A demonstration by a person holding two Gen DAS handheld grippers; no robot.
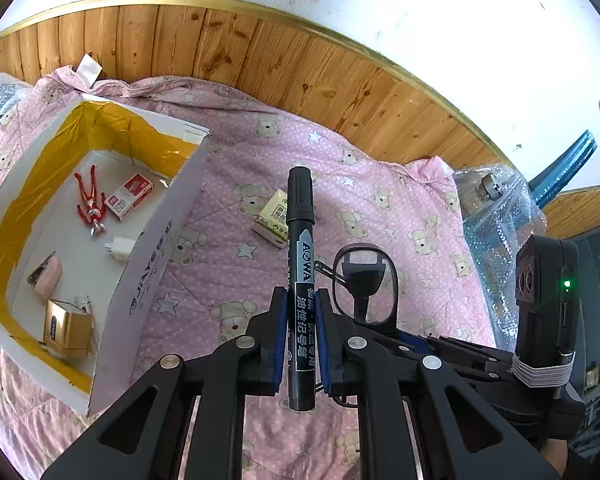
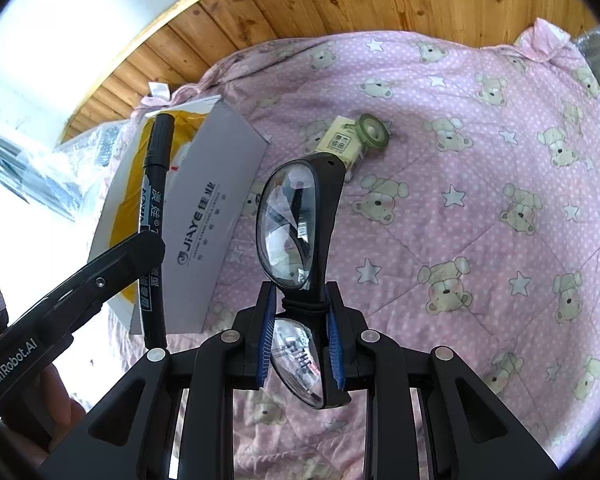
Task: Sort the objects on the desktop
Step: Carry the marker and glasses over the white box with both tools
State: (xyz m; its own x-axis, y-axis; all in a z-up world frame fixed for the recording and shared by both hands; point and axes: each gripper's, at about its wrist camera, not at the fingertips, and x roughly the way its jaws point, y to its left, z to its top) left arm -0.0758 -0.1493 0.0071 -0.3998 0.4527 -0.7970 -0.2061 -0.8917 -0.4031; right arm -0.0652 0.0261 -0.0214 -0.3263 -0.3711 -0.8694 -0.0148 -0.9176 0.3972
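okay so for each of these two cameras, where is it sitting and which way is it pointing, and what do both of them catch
Left wrist: rides the left gripper, looking along its jaws at the marker they clamp, the open box left; the right gripper intrudes.
Right wrist: rides the right gripper, looking along the jaws at the glasses over the pink quilt; the left gripper and a hand show.
Shared: marker, glasses, box, quilt, small carton.

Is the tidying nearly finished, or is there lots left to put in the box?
Partly done. The box already holds a red figure, a small red-and-white carton, a white charger and more. In hand: the left gripper grips a black marker, the right gripper grips glasses. Left on the quilt: a small yellow box and a green tape roll.
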